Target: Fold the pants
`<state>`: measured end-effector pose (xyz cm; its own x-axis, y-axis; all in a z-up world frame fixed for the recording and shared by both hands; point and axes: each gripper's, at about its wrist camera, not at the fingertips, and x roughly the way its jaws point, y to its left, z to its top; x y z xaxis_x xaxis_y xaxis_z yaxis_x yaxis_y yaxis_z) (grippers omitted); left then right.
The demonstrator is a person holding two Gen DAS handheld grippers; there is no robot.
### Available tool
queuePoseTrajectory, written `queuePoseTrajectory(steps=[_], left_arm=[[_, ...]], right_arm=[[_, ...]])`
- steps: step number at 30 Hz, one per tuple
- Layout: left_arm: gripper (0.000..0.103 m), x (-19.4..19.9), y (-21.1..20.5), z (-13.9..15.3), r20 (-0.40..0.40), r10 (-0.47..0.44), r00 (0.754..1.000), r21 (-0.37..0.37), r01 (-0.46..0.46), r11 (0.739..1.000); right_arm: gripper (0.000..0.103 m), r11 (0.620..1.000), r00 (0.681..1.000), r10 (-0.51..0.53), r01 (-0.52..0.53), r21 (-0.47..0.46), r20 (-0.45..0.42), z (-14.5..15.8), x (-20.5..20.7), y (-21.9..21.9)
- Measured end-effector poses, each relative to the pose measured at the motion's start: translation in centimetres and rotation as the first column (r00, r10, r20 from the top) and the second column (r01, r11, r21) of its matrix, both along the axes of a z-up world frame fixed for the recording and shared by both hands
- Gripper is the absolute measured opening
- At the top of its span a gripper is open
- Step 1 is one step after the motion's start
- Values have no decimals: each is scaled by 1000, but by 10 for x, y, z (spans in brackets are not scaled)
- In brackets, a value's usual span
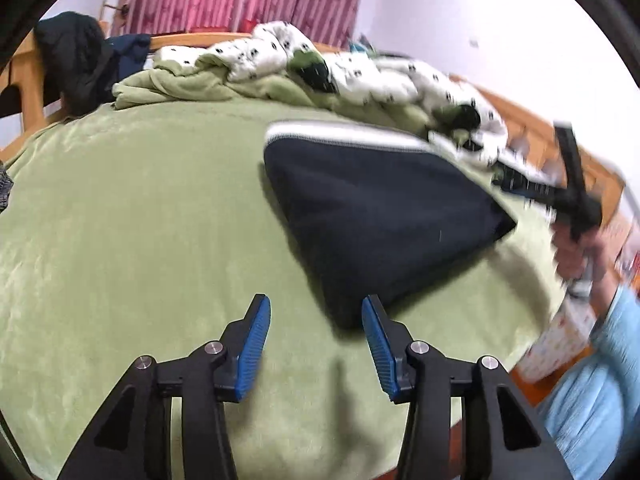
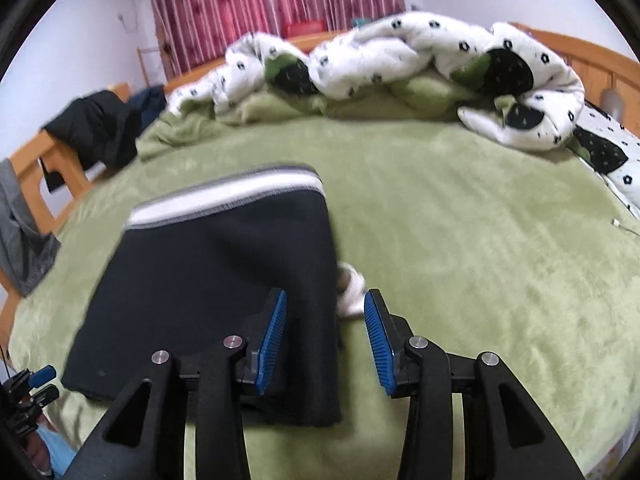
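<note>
The black pants lie folded into a compact block on the green bed cover, with the white-and-grey waistband at the far edge. They also show in the right wrist view, waistband away from me. My left gripper is open and empty, just short of the pants' near corner. My right gripper is open and empty above the pants' right edge; a white bit of fabric pokes out beside it. The right gripper also shows blurred in the left wrist view.
A rumpled white quilt with black flowers and a green blanket are piled along the far side of the bed. Dark clothes hang on the wooden bed frame at left. Grey cloth hangs at the left edge.
</note>
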<state>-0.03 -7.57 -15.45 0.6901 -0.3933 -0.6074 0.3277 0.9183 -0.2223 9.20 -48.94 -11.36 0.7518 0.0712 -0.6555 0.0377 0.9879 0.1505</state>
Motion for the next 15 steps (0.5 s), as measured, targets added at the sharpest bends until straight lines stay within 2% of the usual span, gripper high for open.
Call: queuePoseTrajectory(steps=[3,4,6,7,9,11,13,15], left_arm=[[45,25,-18,14,2,-14,1000,-4,14,1000],[45,30,-25,14,6,-16,1000,7,16,1000],[45,45,-38,0,-31,5,999,67,-3,998],[45,50,-44,-11,-74,3,997,88,4,996],[47,51,-47,-36,-121,-42,992,47,48,998],[48,48,-45,-44,-137,-57,989,18,60,998],[48,48,-39,-37,-154,-61,986,-15,59,998],[49,53,-32,-23,-147,-57,987,-36,53,998]], right_arm=[[39,997,999,42,-42,-63,-6,-4,2,14],[39,993,997,55,-60,-105,-44,-11,5,22],[38,980,985,56,-86,-181,-163,-34,12,33],[37,976,982,43,-81,-200,-185,-44,11,36],[38,972,985,46,-83,-219,-169,-42,5,39],[39,978,979,49,-88,-189,-200,-39,3,34],[39,987,976,51,-82,-138,-214,-35,2,26],[45,989,976,66,-92,-117,-206,-26,5,22]])
